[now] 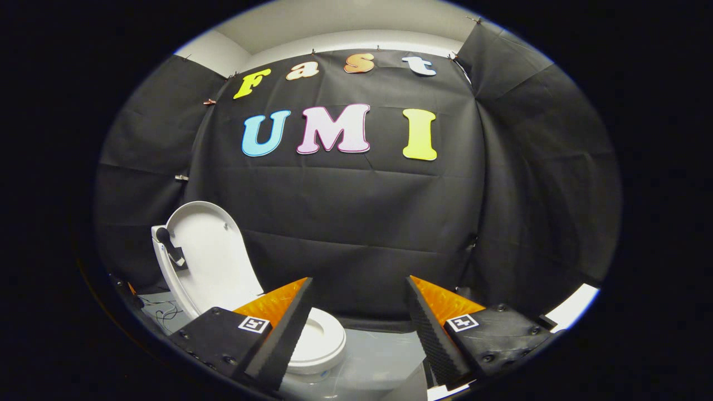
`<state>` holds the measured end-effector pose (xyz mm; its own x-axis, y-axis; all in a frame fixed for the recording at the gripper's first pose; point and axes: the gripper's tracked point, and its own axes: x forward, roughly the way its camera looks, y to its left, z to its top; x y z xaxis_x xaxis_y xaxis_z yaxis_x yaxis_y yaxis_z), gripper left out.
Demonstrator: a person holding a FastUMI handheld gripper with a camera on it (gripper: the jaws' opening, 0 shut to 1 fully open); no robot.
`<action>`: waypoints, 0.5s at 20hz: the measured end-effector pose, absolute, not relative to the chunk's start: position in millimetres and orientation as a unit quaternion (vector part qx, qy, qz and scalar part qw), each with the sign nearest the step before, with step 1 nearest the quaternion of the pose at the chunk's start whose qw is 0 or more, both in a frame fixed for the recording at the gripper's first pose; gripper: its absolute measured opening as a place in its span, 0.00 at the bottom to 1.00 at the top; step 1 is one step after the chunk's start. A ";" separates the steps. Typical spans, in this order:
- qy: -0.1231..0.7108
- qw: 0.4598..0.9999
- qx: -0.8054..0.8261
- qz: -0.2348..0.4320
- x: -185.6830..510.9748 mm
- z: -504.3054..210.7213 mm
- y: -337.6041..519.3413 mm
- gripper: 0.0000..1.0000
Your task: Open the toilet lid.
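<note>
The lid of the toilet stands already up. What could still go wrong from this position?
1. The toilet lid stands raised and leans back with nothing holding it; if it is not past its balance point, it may fall back onto the seat.
2. The claw is open, holds nothing, and the seat lies just beyond its left finger; a careless pull back could knock the seat.

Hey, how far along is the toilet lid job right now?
Done, it looks like: the toilet lid stands raised, leaning back toward the black cloth wall, and the seat ring below it is uncovered. In hand: nothing; the gripper is open, its fingers spread apart and holding nothing, with the seat just ahead of the left finger. Left: nothing obvious, perhaps only pulling the gripper away.
</note>
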<state>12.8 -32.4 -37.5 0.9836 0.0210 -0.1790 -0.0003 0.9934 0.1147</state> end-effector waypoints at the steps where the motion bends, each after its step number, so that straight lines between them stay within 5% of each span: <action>1: 0.090 0.994 0.060 0.005 12.7 -36.9 -31.8 0.99; 10: 0.085 0.995 0.054 0.022 10.8 -36.8 -19.7 0.99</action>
